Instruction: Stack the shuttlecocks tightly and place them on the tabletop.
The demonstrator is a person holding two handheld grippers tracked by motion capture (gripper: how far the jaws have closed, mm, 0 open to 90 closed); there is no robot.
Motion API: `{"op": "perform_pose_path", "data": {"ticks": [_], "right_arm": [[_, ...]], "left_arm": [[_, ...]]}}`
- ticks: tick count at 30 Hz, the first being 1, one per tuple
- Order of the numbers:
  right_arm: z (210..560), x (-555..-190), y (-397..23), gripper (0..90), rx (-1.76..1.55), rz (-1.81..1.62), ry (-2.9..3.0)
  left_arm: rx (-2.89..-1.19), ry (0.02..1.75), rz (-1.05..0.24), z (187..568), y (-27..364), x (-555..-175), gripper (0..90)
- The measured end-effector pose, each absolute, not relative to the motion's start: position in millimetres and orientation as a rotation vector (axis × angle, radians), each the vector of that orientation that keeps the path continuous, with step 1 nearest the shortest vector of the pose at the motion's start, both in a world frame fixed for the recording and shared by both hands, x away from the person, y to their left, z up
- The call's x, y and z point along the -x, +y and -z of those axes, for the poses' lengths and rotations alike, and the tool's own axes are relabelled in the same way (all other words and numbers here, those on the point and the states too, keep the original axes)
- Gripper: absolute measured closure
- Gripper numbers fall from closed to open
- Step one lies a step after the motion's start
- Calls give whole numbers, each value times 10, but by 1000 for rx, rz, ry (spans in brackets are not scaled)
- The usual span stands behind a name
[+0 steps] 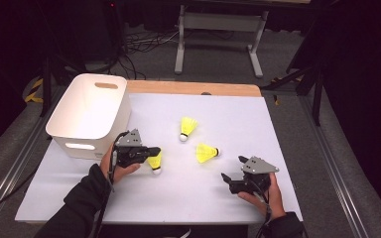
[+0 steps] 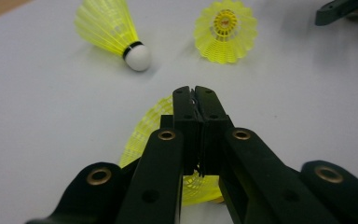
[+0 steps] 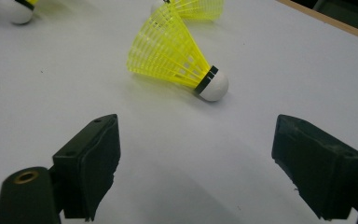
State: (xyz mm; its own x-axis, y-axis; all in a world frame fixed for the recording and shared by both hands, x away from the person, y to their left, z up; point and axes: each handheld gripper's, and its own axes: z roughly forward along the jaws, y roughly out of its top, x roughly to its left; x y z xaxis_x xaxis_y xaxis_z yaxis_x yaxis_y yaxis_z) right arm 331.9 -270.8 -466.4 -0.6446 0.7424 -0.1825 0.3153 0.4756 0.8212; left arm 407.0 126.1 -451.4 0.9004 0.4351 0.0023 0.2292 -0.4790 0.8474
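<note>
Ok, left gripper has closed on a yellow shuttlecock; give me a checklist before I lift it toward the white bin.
1. Left gripper shut on the yellow plastic shuttlecock's skirt: ok.
2. Grip firm enough to lift: cannot tell; only thin mesh sits between the jaws.
3. White plastic bin upright, open and close to the left hand: ok.
4. Right gripper open, apart from the nearest loose shuttlecock: ok.
5. Second loose shuttlecock lies away from the path to the bin: ok.
</note>
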Motion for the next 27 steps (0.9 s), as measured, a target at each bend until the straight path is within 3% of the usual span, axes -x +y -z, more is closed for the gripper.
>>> {"op": "perform_pose_path", "data": {"ticks": [9, 12, 15, 27], "right_arm": [[4680, -3325, -2689, 162, -873, -1063, 2218], [4687, -3328, -2689, 161, -870, -1060, 2226], [4697, -3335, -2684, 159, -874, -1055, 2232], [4724, -3339, -2641, 152, -859, -1033, 2272]], "left_arm": [[-2297, 439, -676, 4336, 1075, -4060, 882], [-2301, 446, -632, 4325, 1053, -4115, 882], [-2351, 422, -687, 4370, 978, -4150, 880], [-2287, 420, -442, 4413, 862, -4282, 819]]}}
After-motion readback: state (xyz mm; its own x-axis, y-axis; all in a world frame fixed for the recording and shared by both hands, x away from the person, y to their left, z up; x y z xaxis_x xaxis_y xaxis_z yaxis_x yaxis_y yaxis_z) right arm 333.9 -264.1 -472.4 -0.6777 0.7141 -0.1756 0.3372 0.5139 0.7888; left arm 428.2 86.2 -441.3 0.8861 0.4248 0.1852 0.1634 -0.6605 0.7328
